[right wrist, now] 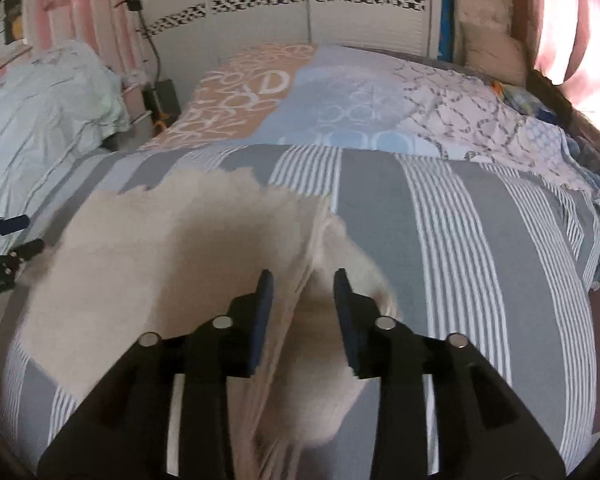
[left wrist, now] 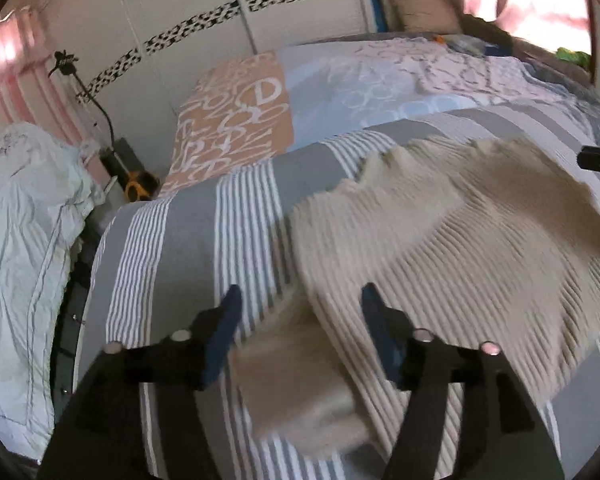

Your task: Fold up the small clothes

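Your beige ribbed knit top [left wrist: 452,232] is lying spread out on the bed's grey-and-white striped cover [left wrist: 188,240], one sleeve [left wrist: 300,384] poking out right under your left claw [left wrist: 298,300]. That claw's wide apart, holding nothing. Your right claw [right wrist: 303,280] is also released, fingers either side of the top's bunched edge, not pinching it.

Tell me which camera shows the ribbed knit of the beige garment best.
The left wrist view. There the beige garment lies spread across the striped bedspread with its ribs clearly readable beyond the open left gripper. The right wrist view shows it blurred and smooth-looking, bunched between the open right gripper.
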